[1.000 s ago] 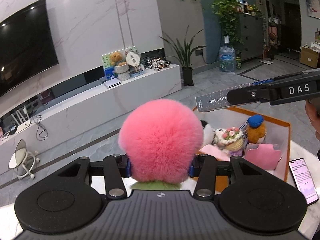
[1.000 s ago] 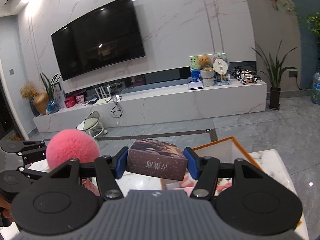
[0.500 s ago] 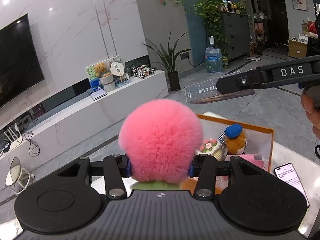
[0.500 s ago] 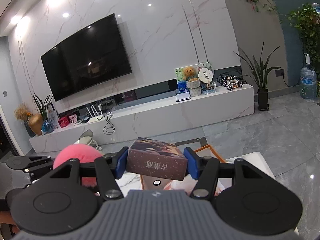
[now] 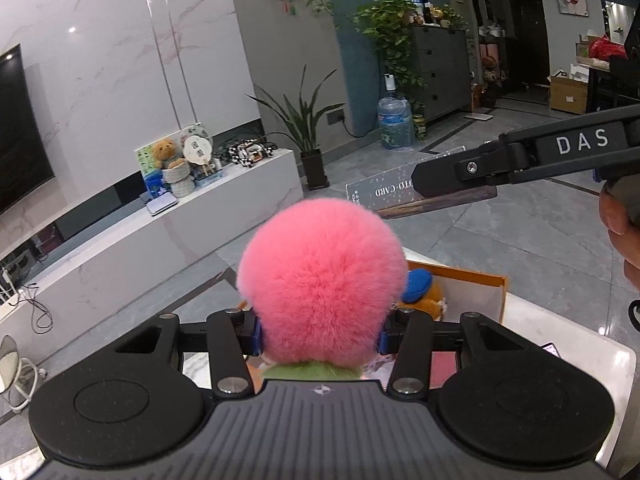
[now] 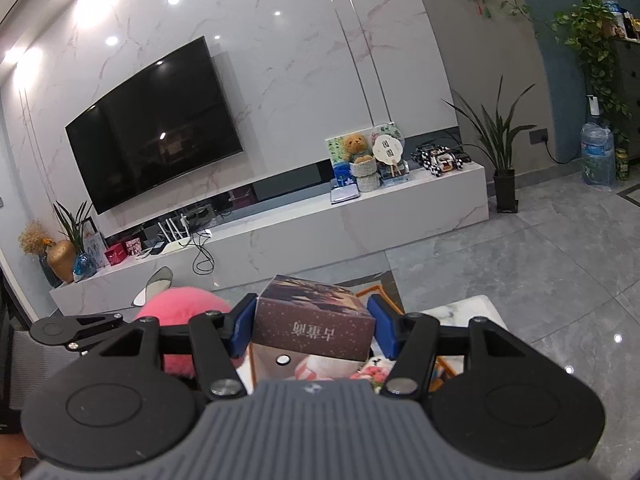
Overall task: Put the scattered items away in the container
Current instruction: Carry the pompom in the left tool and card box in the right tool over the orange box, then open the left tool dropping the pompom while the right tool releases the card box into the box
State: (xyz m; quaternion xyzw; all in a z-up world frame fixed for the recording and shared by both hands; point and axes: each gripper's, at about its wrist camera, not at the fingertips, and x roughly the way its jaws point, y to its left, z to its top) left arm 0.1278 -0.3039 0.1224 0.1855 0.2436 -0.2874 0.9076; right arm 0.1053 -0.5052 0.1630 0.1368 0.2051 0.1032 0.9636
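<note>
My left gripper (image 5: 318, 340) is shut on a fluffy pink pompom (image 5: 322, 280) with a green tuft under it. It hangs over the orange-rimmed container (image 5: 476, 292), where a plush toy with a blue cap (image 5: 420, 292) lies. My right gripper (image 6: 312, 326) is shut on a dark card box (image 6: 314, 320) with printed characters, held above the container's orange rim (image 6: 370, 291). In the left wrist view the right gripper's arm (image 5: 520, 160) and the card box (image 5: 388, 194) reach in from the right. The pink pompom (image 6: 180, 308) shows at the left of the right wrist view.
The container stands on a white marble table (image 5: 592, 356); a phone (image 5: 551, 349) lies on it at the right. A person's hand (image 5: 620, 220) shows at the right edge. Beyond are a grey tiled floor, a long white TV bench (image 6: 360, 216) and a wall TV (image 6: 156, 128).
Both grippers have swung across the room with their loads still gripped; the container has slid lower and more under them in both views, and the phone is now almost hidden.
</note>
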